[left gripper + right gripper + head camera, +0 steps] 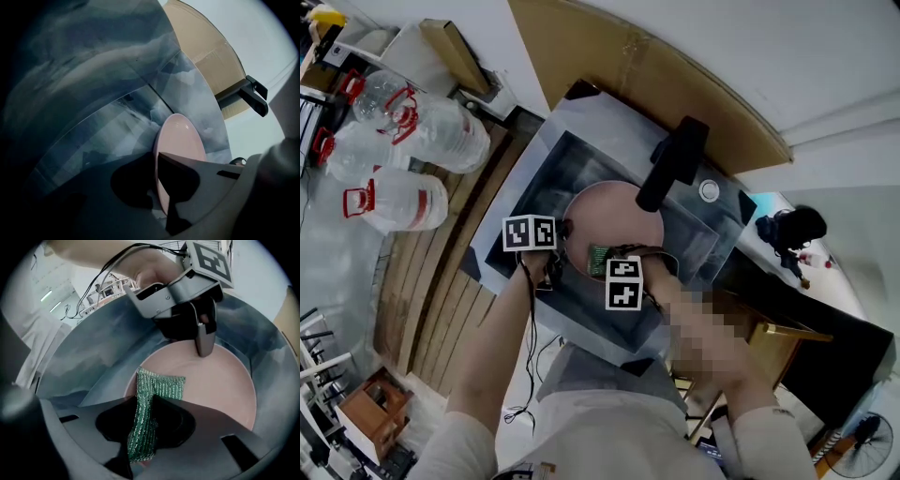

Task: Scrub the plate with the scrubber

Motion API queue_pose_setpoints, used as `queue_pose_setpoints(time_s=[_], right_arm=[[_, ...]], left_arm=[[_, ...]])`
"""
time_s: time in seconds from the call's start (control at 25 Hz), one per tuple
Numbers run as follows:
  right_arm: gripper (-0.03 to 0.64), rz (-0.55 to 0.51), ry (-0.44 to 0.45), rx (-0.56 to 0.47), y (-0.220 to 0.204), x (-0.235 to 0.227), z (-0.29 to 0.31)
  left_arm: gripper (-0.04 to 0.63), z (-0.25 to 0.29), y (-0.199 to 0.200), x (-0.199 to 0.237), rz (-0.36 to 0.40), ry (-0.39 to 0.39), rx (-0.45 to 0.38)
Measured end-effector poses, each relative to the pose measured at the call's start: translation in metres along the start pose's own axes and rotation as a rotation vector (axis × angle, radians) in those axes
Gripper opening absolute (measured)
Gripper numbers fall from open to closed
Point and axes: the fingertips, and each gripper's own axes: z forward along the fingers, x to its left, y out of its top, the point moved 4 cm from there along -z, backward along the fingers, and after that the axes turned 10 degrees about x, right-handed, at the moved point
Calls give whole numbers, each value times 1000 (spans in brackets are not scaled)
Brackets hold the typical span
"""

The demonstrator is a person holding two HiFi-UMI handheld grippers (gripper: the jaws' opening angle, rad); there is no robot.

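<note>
A pink plate (623, 211) lies tilted in the steel sink (572, 155). My left gripper (555, 267) is shut on the plate's near-left rim. In the left gripper view the plate (180, 145) shows edge-on between the jaws of the left gripper (157, 161). In the right gripper view one of that gripper's fingers (205, 341) presses on the plate (215, 385). My right gripper (147, 401) is shut on a green mesh scrubber (145, 427), whose free end rests on the plate's surface. In the head view the scrubber (600, 255) sits just ahead of the right gripper (607, 262).
A black faucet (673, 161) reaches over the sink from the back. Large clear water bottles (403, 141) stand on the floor to the left. A white round fitting (709, 190) sits on the sink deck, and a dark object (787, 230) rests on the counter to the right.
</note>
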Motion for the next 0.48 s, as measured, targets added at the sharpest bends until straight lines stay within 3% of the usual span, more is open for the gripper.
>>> queue_pose_setpoints(time_s=[0.2, 0.36, 0.48], right_arm=[[121, 58, -39, 127, -54, -7, -1], [121, 175, -252, 188, -77, -56, -8], [123, 293, -403, 148, -75, -94, -17]], left_arm=[[34, 0, -2, 0, -10, 6, 0], [34, 1, 0, 0, -7, 5, -2], [34, 2, -3, -2, 11, 11, 6]])
